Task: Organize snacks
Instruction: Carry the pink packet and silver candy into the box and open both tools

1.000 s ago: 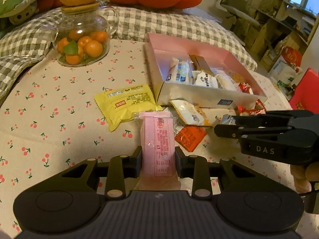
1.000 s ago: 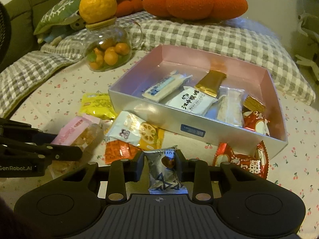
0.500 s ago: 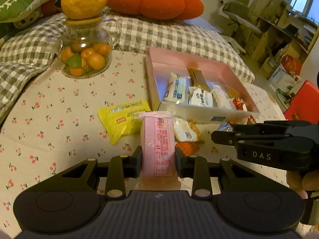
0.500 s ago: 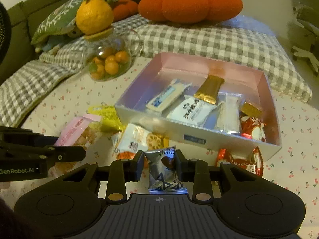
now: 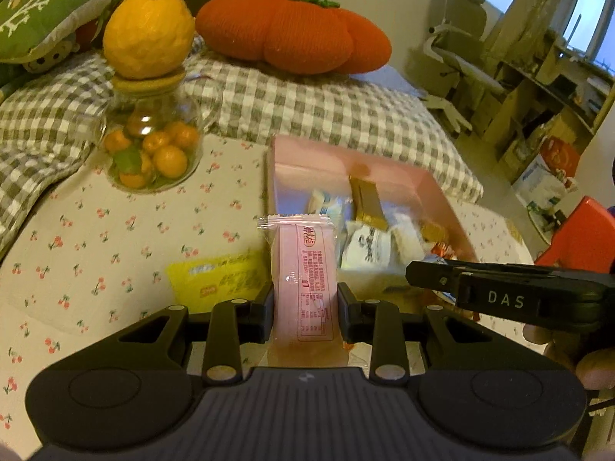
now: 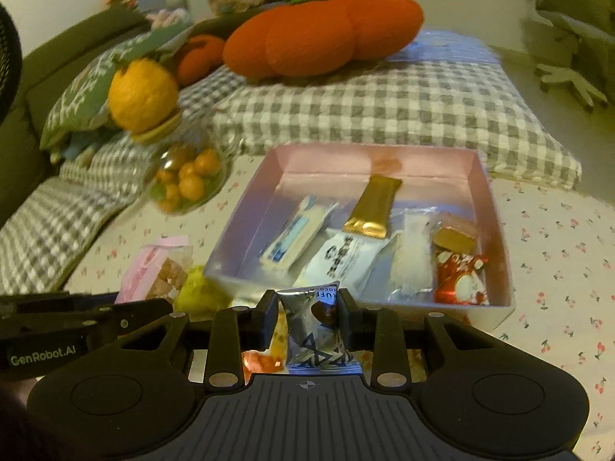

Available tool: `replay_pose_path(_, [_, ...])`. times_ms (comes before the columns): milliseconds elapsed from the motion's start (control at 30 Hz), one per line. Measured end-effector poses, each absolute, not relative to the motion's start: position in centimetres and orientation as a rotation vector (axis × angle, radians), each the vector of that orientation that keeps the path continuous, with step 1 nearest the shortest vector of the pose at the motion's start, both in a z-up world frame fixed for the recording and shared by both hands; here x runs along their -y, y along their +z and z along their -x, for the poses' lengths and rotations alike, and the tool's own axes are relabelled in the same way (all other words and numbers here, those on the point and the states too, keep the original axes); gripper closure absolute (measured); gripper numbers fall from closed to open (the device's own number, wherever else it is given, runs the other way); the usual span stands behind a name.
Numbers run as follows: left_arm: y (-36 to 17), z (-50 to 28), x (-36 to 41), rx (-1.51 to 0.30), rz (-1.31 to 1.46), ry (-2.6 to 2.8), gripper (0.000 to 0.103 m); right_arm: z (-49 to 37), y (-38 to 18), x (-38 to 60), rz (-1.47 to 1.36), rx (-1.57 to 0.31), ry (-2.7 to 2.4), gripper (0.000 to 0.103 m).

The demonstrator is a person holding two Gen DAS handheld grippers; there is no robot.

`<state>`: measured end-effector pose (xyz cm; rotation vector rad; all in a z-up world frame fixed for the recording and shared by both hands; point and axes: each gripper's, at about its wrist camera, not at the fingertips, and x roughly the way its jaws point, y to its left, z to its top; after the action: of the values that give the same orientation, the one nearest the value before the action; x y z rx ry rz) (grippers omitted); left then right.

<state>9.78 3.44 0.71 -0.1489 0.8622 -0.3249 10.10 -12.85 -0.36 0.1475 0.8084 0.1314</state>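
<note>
My left gripper [image 5: 305,303] is shut on a pink snack packet [image 5: 303,280], held upright above the cherry-print tablecloth. That packet [image 6: 153,269] also shows at the left of the right wrist view. The right gripper [image 6: 307,315] is shut on a silver and blue snack packet [image 6: 315,330] and hangs just before the near wall of the pink box [image 6: 496,211]. The box [image 5: 303,153] holds several wrapped snacks, among them a gold bar [image 6: 374,207] and a red packet [image 6: 459,276]. A yellow packet [image 5: 219,280] lies on the cloth left of the box.
A glass jar of small oranges [image 5: 150,146] with a large yellow citrus [image 5: 148,34] on its lid stands far left. Checked cushions and an orange pumpkin pillow [image 5: 292,30] lie behind the box. An orange packet [image 6: 261,361] lies under the right gripper. A red stool [image 5: 580,230] is at right.
Both grippers have risen with their packets still held and come closer to the box. The loose snacks in front of the box have slipped under the grippers, mostly out of sight.
</note>
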Motion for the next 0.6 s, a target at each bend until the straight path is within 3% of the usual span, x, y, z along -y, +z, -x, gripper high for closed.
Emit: replay_pose_path(600, [0.6, -15.4, 2.0, -0.850, 0.102, -0.318, 0.074, -14.7, 0.1, 20.1, -0.393, -0.768, 0.011, 0.072])
